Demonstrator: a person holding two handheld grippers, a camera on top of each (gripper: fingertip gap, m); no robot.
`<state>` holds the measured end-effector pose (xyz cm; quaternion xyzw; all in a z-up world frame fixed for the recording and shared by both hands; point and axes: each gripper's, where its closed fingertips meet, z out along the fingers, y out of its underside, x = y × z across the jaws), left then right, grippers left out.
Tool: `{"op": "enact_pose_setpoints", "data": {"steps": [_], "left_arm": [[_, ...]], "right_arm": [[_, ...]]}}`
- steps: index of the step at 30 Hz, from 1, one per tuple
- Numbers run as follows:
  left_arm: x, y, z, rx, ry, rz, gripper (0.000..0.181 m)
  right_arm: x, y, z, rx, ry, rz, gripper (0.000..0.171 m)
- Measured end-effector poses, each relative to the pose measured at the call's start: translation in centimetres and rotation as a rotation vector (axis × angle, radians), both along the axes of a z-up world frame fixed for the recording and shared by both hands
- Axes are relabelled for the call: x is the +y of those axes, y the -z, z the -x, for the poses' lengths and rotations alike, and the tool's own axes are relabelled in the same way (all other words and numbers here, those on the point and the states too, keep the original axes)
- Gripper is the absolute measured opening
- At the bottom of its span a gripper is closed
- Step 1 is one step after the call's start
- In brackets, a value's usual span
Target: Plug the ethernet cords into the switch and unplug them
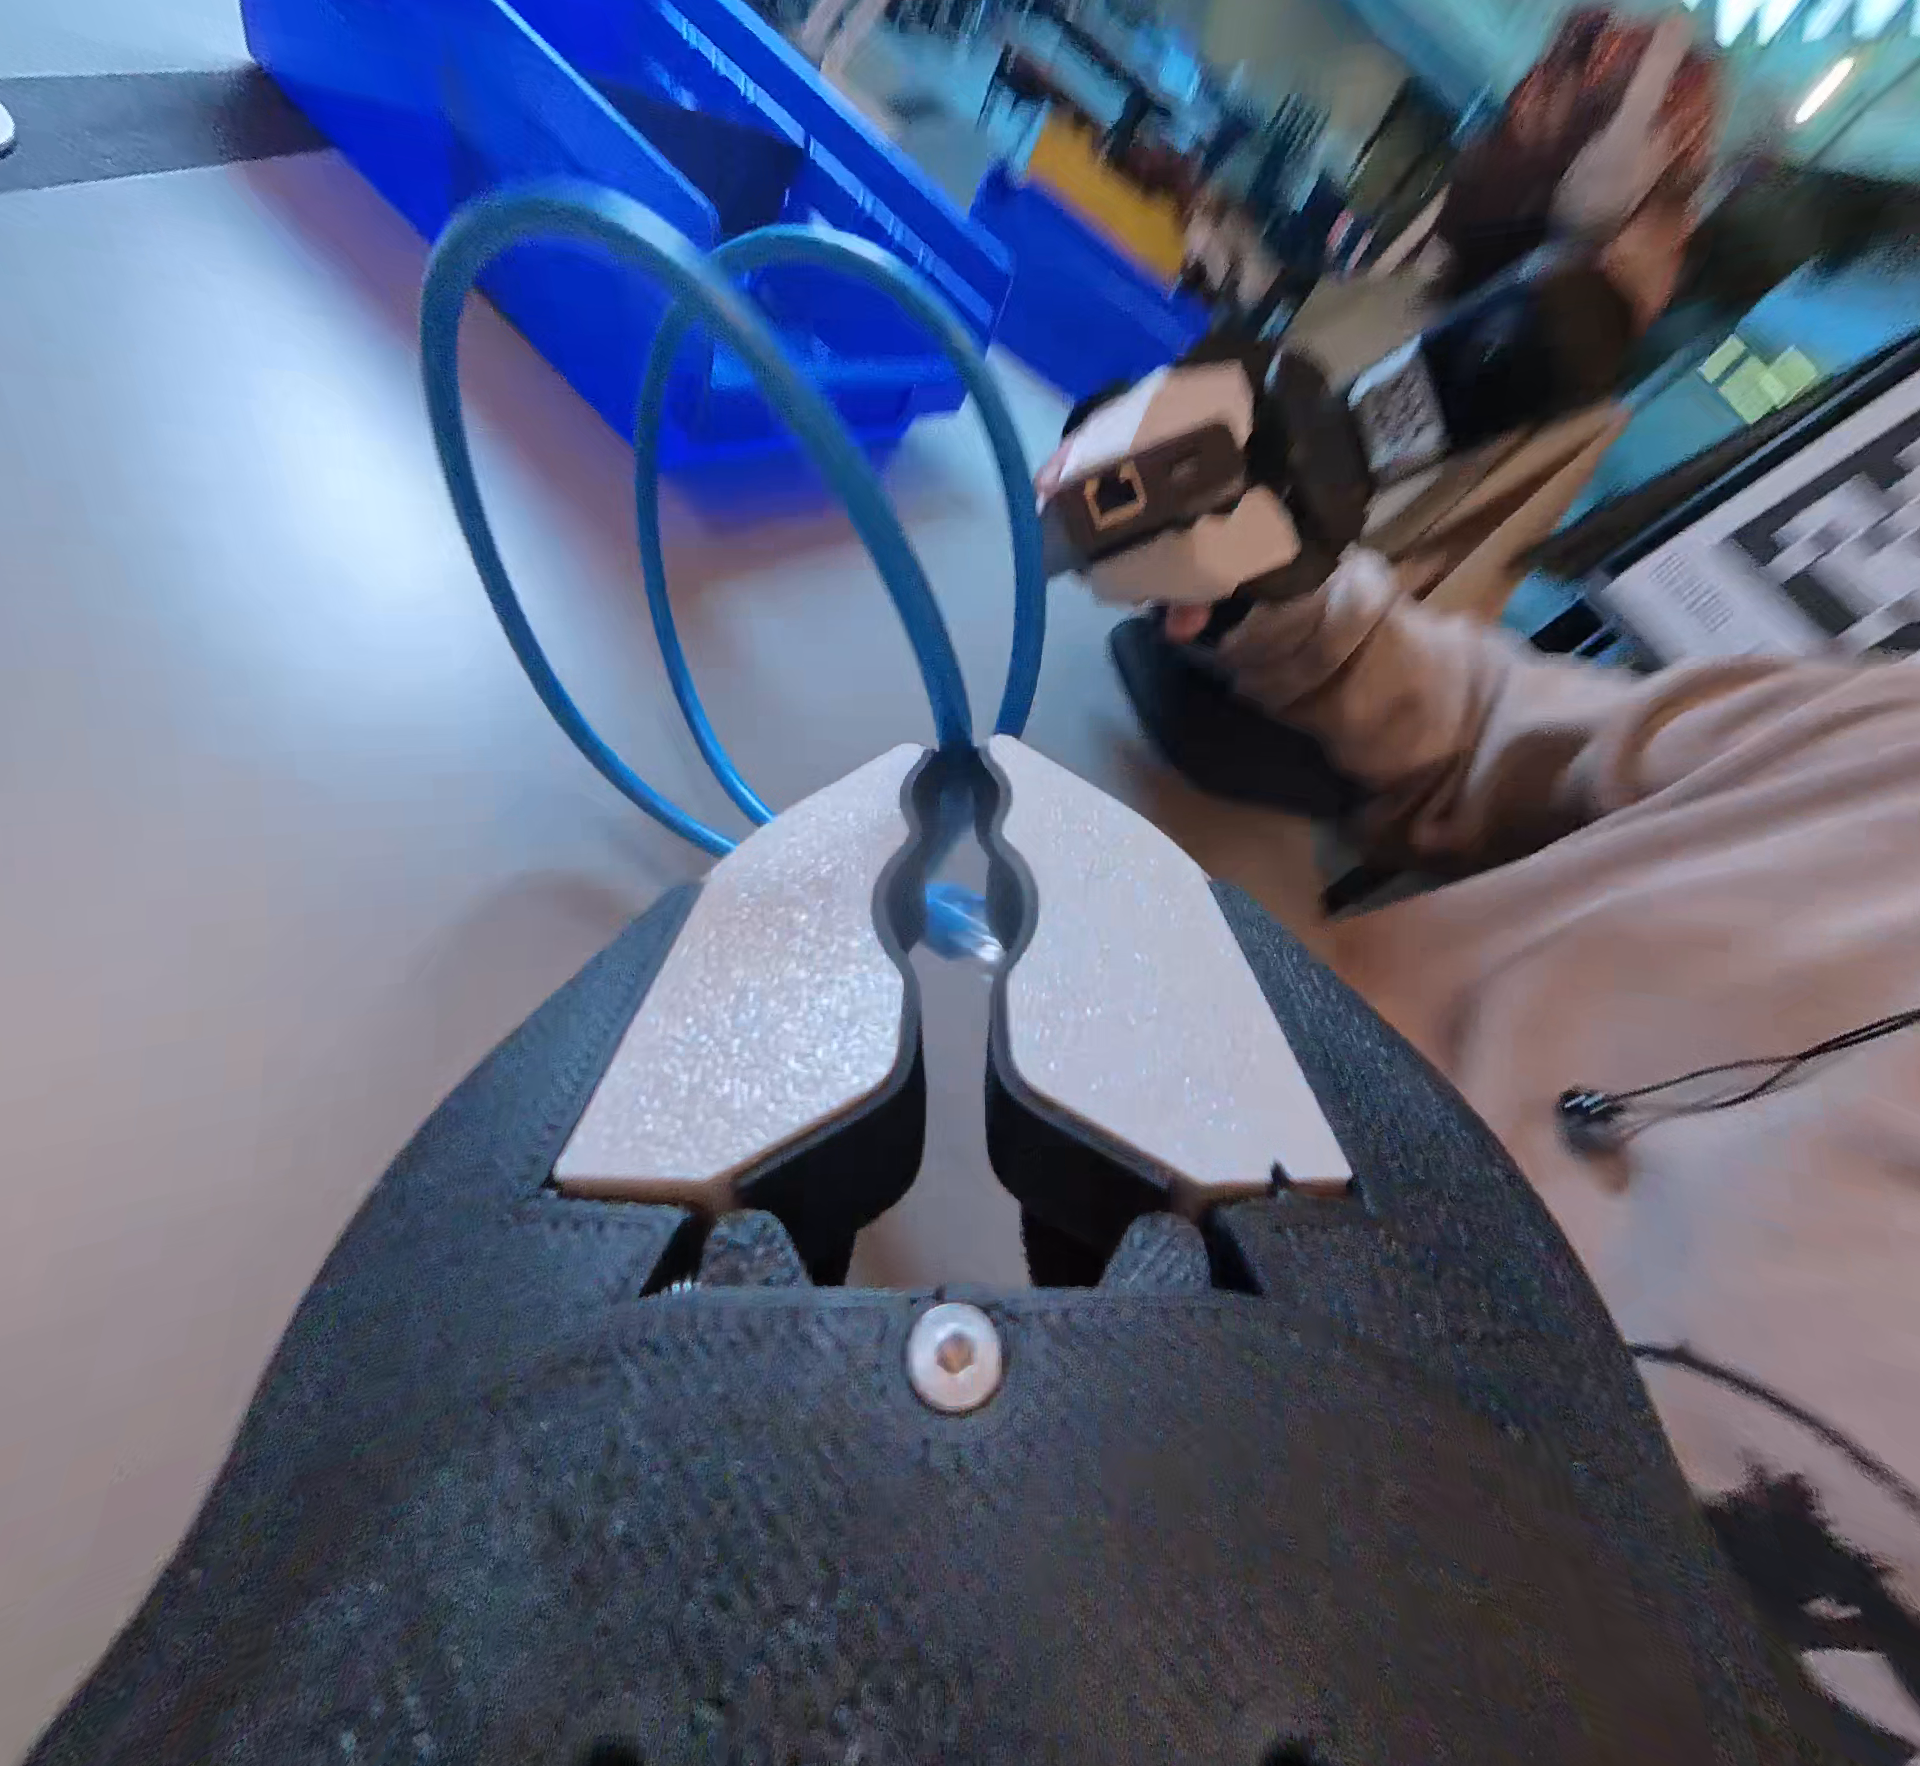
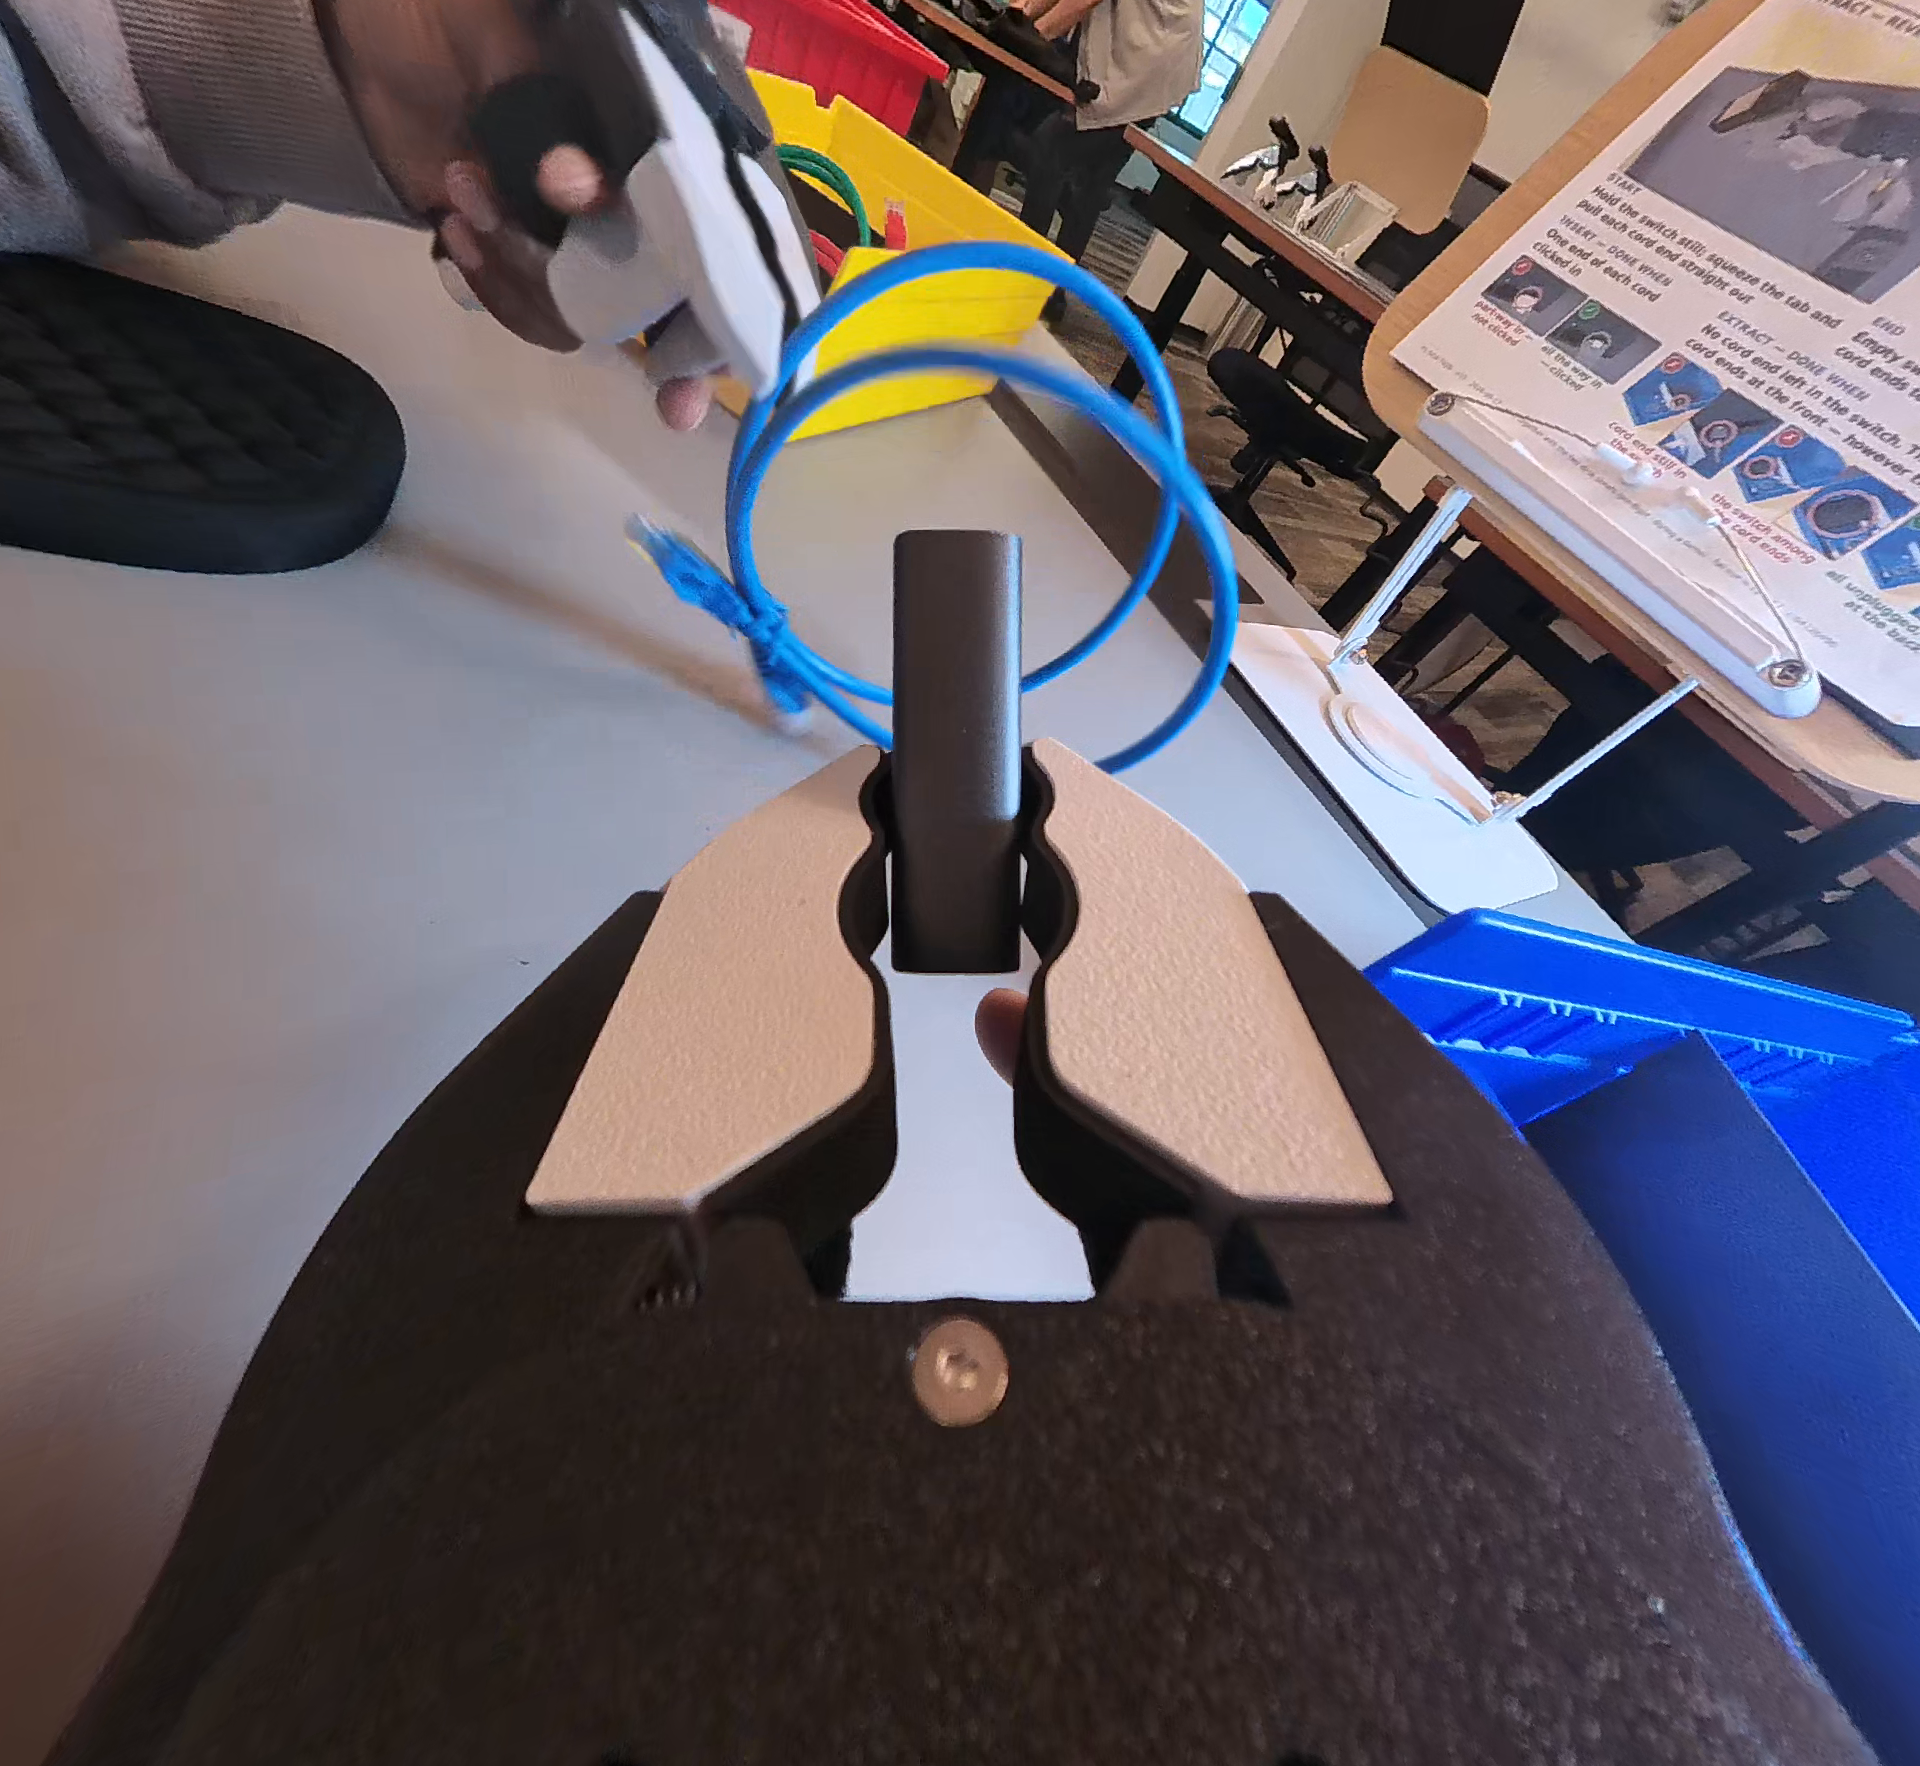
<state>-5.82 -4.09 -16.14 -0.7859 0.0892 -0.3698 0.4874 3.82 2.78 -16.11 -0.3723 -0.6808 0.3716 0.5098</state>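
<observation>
My left gripper (image 1: 956, 766) is shut on a coiled blue ethernet cord (image 1: 582, 511), whose loops stand up past the fingertips. One clear plug (image 1: 961, 932) shows in the gap between the fingers. My right gripper (image 2: 956, 781) is shut on the dark grey switch (image 2: 956, 667), held upright above the table. In the left wrist view the switch (image 1: 1132, 490) shows a port facing me, to the right of the cord. In the right wrist view the left gripper (image 2: 764, 355) holds the cord (image 2: 1039, 469) just behind the switch, with both blue plugs (image 2: 691, 573) hanging at the left.
A blue bin (image 1: 499, 116) stands at the table's far side and also shows by my right gripper (image 2: 1683, 1093). A yellow bin (image 2: 914, 262), a black pad (image 2: 156, 428) and an instruction board on a stand (image 2: 1714, 345) are around. A person stands in the background. There is about 12 cm between the tips of the two grippers.
</observation>
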Motion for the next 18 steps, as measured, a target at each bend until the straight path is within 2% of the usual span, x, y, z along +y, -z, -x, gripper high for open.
{"op": "enact_pose_setpoints", "data": {"steps": [3,5,6,9,12,14,16,18], "left_arm": [[-0.3,0.3,1.7,-0.271,-0.042,0.036,0.006],[-0.9,1.3,1.9,-0.321,-0.038,0.065,0.006],[-1.4,2.0,1.8,-0.286,-0.036,0.078,0.008],[-2.8,3.3,1.3,-0.082,-0.031,0.093,0.027],[-4.1,4.0,2.4,0.262,-0.109,0.094,0.042],[-5.4,4.1,3.7,0.513,-0.152,0.114,0.04],[-7.9,4.3,3.5,0.731,-0.066,0.16,0.034],[-8.8,3.2,2.1,0.859,0.014,0.081,0.028]], "right_arm": [[-0.1,-0.2,0.0,0.007,0.001,-0.003,0.021],[-0.1,-0.3,-0.1,0.01,0.002,-0.001,0.021],[0.0,-0.3,-0.1,0.011,0.003,0.0,0.021],[0.2,-0.3,-0.1,0.01,0.007,0.009,0.021],[0.3,-0.2,-0.1,0.009,0.006,0.016,0.021],[0.2,-0.2,0.0,0.008,0.006,0.018,0.022],[0.3,-0.1,0.0,0.004,0.006,0.023,0.021],[0.2,0.1,0.1,-0.003,0.002,0.032,0.021]]}}
